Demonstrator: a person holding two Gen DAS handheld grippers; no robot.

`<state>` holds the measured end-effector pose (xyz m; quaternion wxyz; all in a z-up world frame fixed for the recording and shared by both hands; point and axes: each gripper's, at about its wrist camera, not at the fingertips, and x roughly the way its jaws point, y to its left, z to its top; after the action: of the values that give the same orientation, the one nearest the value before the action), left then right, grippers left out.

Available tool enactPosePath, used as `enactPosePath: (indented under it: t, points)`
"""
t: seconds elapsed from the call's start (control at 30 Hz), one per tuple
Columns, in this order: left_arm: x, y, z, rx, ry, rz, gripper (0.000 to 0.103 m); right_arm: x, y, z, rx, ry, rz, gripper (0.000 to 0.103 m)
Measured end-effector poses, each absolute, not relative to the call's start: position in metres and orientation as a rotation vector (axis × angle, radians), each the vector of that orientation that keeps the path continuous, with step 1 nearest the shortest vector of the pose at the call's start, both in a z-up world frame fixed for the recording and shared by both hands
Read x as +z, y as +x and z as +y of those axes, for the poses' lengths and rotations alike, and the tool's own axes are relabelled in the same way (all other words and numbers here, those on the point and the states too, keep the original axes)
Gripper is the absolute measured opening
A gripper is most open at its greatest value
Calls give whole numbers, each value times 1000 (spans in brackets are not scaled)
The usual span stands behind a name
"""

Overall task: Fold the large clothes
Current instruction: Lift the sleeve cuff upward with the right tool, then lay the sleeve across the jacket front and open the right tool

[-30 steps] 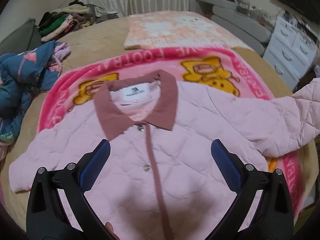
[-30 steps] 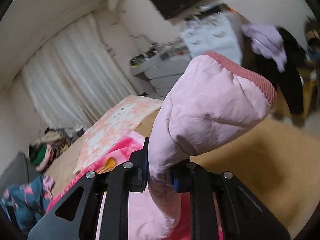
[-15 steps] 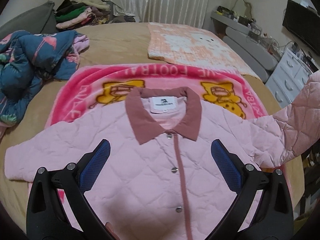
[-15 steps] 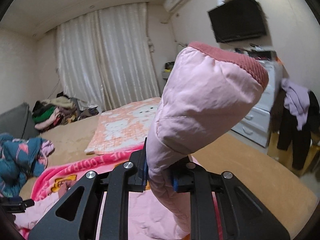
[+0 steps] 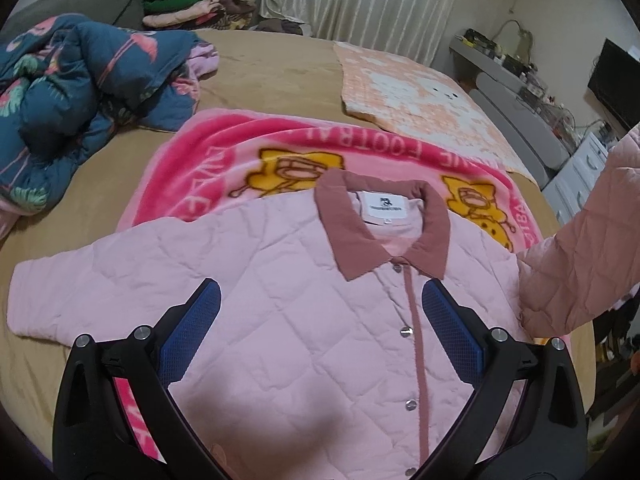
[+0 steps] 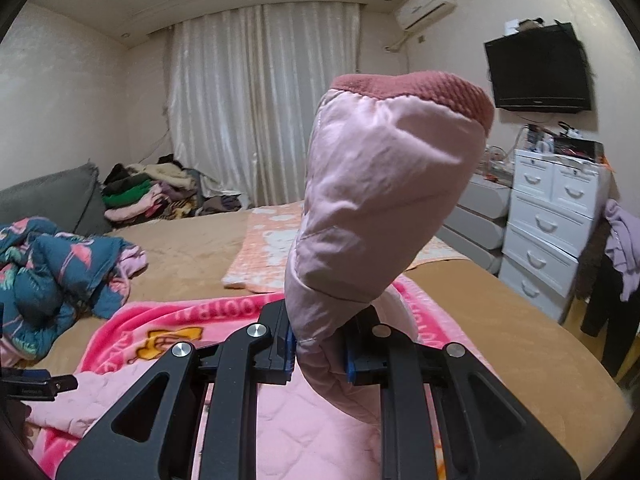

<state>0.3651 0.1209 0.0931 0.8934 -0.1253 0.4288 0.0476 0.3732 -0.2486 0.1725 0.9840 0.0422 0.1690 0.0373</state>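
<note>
A pink quilted jacket (image 5: 280,300) with a dusty-rose collar lies front up and buttoned on a pink cartoon blanket (image 5: 248,148) on the bed. My left gripper (image 5: 320,312) hovers over its chest, jaws wide apart and nothing between the blue pads. My right gripper (image 6: 320,356) is shut on the jacket's right sleeve (image 6: 384,200), which stands up in front of the camera with its rose cuff on top. From the left wrist, that lifted sleeve (image 5: 580,248) rises at the right edge. The left sleeve lies flat at the left.
A dark blue flowered quilt (image 5: 68,100) is heaped at the bed's left. A peach patterned blanket (image 5: 416,84) lies beyond the jacket. Folded clothes (image 6: 148,192) are piled by the curtain. White drawers (image 6: 556,216) and a wall television (image 6: 536,68) stand right of the bed.
Both hands moved sideways across the bed. The right gripper rolled level and carried the pinched sleeve higher. The jacket's collar now sits further right in the left wrist view.
</note>
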Motion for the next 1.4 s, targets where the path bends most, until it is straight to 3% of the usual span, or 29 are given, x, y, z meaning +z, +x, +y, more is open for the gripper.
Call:
enactPosePath:
  t: [0.47,1.03,1.33,1.4]
  points:
    - [82,348,166,85,-317,882,94,143,382,-148,208,7,386,17]
    - [57,342,195,49,-480,875,94,41,384,-54,373,-94,568,18]
    - [36,345,194,9,-570,902,94,-8,373,-24,445,-112,689,26]
    - [32,345,194,-2,-597,905,94,-16,368,-16,469,-128,709,31]
